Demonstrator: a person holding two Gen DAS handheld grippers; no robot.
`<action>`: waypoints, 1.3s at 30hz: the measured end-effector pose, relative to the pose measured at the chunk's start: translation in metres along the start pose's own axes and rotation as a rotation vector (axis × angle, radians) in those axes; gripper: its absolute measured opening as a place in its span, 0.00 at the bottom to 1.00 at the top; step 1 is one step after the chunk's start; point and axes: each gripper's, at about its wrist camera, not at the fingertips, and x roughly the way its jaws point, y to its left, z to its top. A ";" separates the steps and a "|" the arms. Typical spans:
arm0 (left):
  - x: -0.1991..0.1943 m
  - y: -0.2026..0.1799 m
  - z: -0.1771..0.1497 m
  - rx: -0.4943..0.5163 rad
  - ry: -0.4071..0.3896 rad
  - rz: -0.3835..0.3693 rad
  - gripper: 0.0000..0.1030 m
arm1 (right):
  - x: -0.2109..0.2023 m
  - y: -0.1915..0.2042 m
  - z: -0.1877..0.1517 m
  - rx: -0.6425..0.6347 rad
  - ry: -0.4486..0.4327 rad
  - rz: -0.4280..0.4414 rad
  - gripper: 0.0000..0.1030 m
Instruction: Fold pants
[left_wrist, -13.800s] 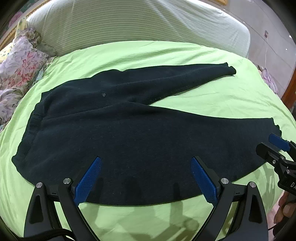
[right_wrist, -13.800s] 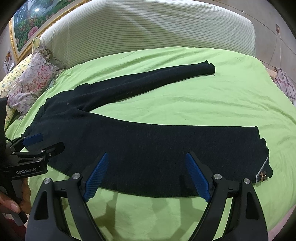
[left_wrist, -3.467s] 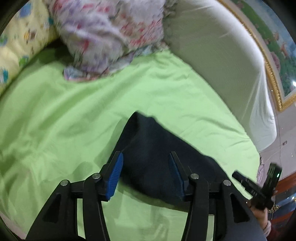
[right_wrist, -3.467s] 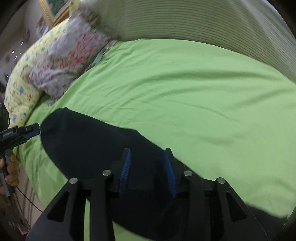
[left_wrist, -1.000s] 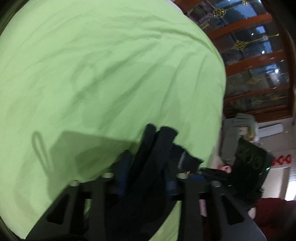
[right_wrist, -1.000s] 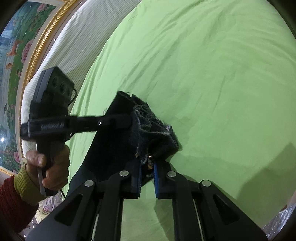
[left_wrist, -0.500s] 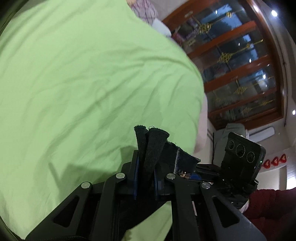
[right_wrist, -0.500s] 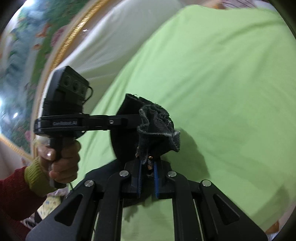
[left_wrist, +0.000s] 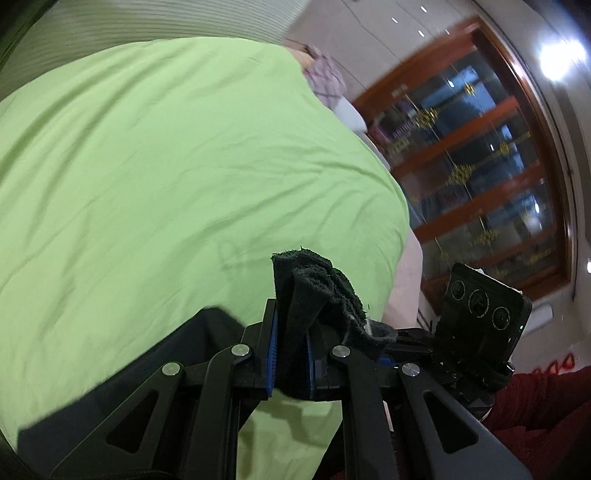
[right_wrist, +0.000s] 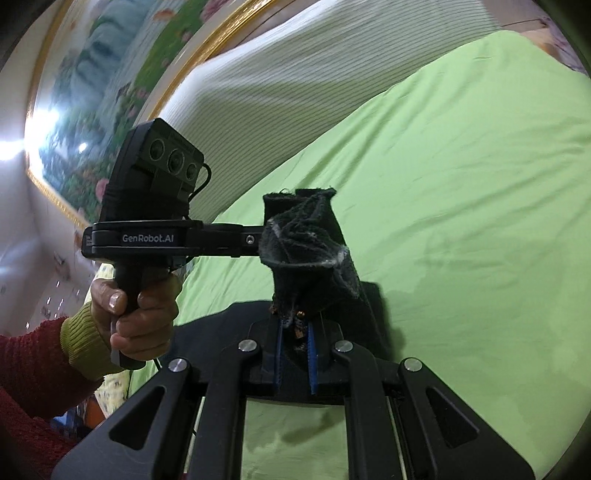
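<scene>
Pants newly lifted off bed, bunched cuffs pointing up.

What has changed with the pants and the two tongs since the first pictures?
The black pants, once spread flat, are now bunched and lifted off the bed. The left tongs and right tongs, once open, are shut on the cloth. The green sheet stays put.

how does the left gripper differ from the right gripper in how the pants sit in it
1. The left gripper pinches a neat, flat folded band of the pants; the right gripper pinches a crumpled bunch with pale frayed edges.
2. In the right wrist view the left gripper reaches in sideways from the hand; the right gripper points forward over the green sheet.

Both are shut on the same black pants, close together.
</scene>
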 end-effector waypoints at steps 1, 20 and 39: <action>-0.006 0.006 -0.006 -0.015 -0.011 0.009 0.11 | 0.005 0.003 0.000 -0.009 0.009 0.003 0.11; -0.030 0.084 -0.077 -0.227 -0.097 0.076 0.11 | 0.081 0.034 -0.016 -0.111 0.188 0.023 0.15; -0.057 0.124 -0.147 -0.478 -0.181 0.168 0.18 | 0.139 0.061 -0.035 -0.152 0.385 0.065 0.56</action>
